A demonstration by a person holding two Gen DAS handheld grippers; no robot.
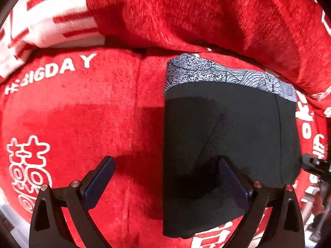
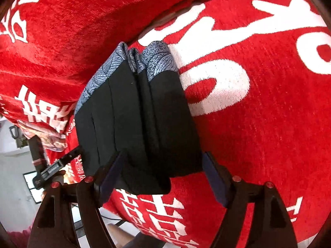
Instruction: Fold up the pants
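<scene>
The black pants (image 1: 227, 128) lie folded into a compact stack on a red cover, their grey patterned waistband (image 1: 227, 74) at the far end. My left gripper (image 1: 167, 179) hangs open above the stack's left edge: one finger over the red fabric, the other over the black cloth. In the right wrist view the same pants (image 2: 136, 119) show several folded layers with the waistband (image 2: 155, 60) away from me. My right gripper (image 2: 163, 175) stands open, straddling the stack's near end without pressing on it.
The red plush cover (image 1: 82, 113) with white lettering spreads under everything, and a second red fold (image 1: 206, 10) rises behind the pants. The sofa's edge, floor and room clutter (image 2: 18, 165) show at the lower left of the right wrist view.
</scene>
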